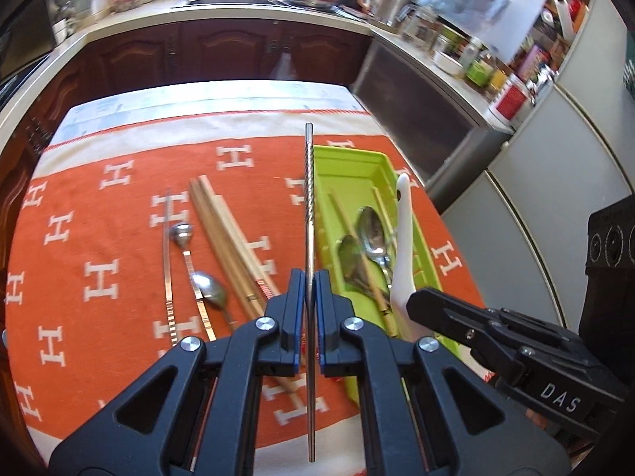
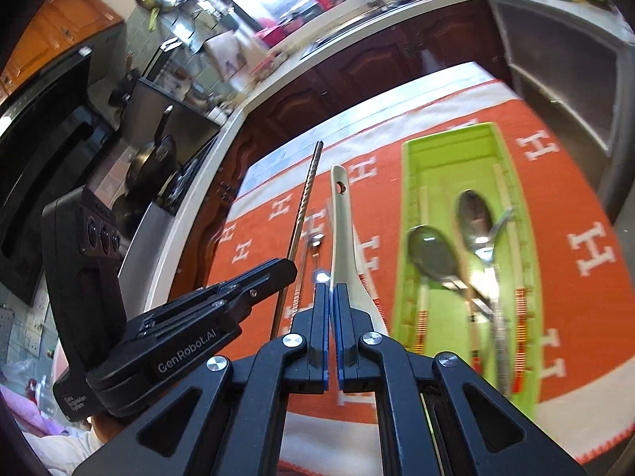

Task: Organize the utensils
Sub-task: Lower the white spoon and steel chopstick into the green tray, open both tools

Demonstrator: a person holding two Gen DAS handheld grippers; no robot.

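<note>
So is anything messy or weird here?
Slightly. A wooden chopstick lies slantwise across the spoons in the green tray, not lined up. More utensils wait on the cloth. Nothing spilled or broken.

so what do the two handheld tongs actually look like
Both are matte black plastic with triangular cut-outs, silver pivot screws and blue-edged pads. The right tongs body carries white "DAS" lettering; the left tongs body reads "GenRobot.AI". No cables or sleeves visible.

An orange cloth (image 1: pixel 99 238) patterned with white H letters lies under a lime-green tray (image 1: pixel 357 166); the ceramic spoon (image 2: pixel 343 238) is white
</note>
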